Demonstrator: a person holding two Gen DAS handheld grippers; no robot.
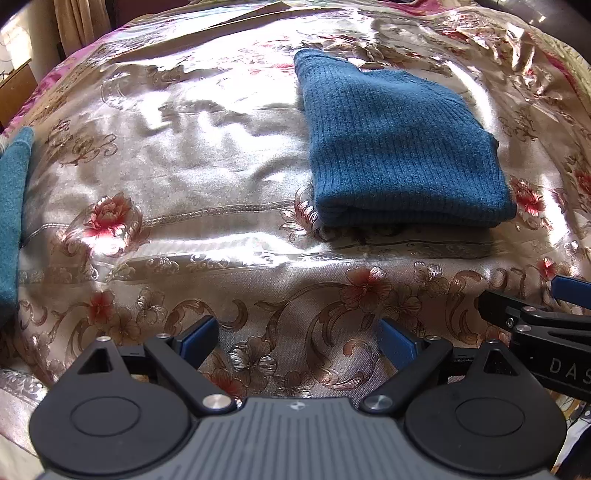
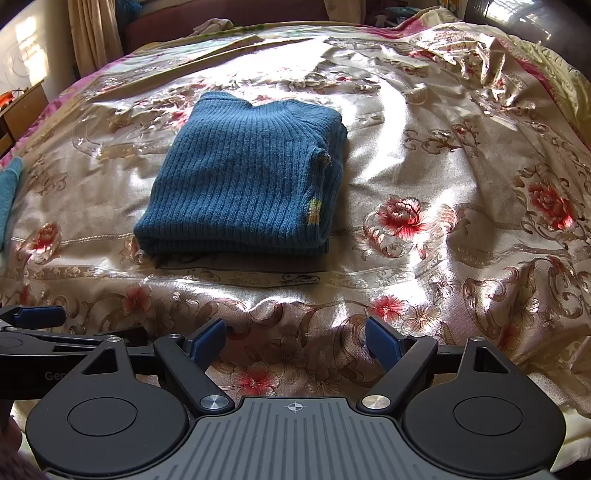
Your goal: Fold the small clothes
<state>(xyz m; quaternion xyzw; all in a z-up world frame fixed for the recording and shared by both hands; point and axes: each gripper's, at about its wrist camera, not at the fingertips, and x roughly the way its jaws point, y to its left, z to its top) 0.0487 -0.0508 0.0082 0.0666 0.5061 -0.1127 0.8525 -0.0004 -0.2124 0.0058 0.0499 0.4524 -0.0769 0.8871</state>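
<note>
A blue ribbed knit sweater [image 1: 399, 147] lies folded into a neat rectangle on the floral satin bedspread [image 1: 184, 177]; the right wrist view shows the sweater [image 2: 243, 177] left of centre, with a small yellow patch on its right edge. My left gripper [image 1: 295, 339] hovers open over the bedspread near the bed's front edge, short of the sweater, nothing between its blue pads. My right gripper [image 2: 295, 339] is open too, empty, also short of the sweater. Each gripper shows at the other view's side: the right one [image 1: 546, 306], the left one [image 2: 37, 321].
A second teal garment [image 1: 13, 221] lies at the bed's far left edge, also seen as the teal garment [image 2: 9, 188]. Rumpled bedspread folds [image 2: 491, 62] bunch at the back right. A curtain [image 2: 92, 33] and wooden furniture [image 2: 22, 107] stand beyond the left side.
</note>
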